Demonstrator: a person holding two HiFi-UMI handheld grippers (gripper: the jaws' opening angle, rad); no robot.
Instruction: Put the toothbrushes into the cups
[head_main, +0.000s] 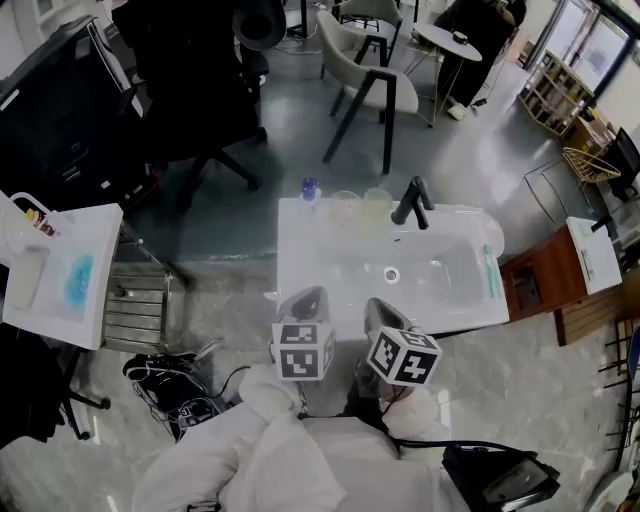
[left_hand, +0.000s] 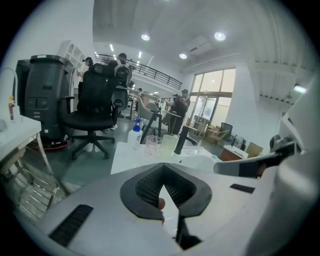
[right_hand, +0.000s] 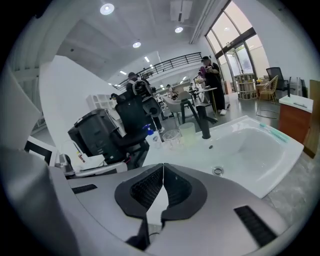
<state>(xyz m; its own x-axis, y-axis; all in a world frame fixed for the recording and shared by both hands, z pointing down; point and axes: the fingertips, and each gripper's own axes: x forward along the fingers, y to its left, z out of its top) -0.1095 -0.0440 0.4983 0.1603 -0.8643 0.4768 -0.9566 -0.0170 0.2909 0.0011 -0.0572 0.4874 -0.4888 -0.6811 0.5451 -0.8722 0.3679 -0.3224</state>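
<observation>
My white sleeves (head_main: 290, 440) fill the bottom of the head view. Just above them are the two marker cubes, with the left gripper (head_main: 310, 293) and the right gripper (head_main: 379, 304) side by side at the near edge of the white sink (head_main: 300, 250). Neither gripper touches anything on the sink. At the back rim a clear cup (head_main: 345, 207) and a pale green cup (head_main: 377, 205) stand upright, just beside each other. A bottle with a blue cap (head_main: 309, 190) is on their left and the black faucet (head_main: 412, 200) on their right. A teal toothbrush (head_main: 490, 270) lies along the basin's right rim, well apart from the cups. From here I cannot tell whether it is one brush or more. A black office chair (head_main: 200, 110) stands on the floor beyond the sink.

In the left gripper view the jaws are pressed together at their tips with nothing between them. Past them I see the bottle (left_hand: 134, 136), the clear cup (left_hand: 154, 145), the pale green cup (left_hand: 170, 143) and the faucet (left_hand: 181, 140) in a row.

In the right gripper view the jaws also meet at their tips and hold nothing. The basin lies ahead and to the right, with the drain (right_hand: 218, 171) in its floor. Both cups stand left of the faucet (right_hand: 204, 122), and the toothbrush (right_hand: 272, 131) lies on the far right rim.
</observation>
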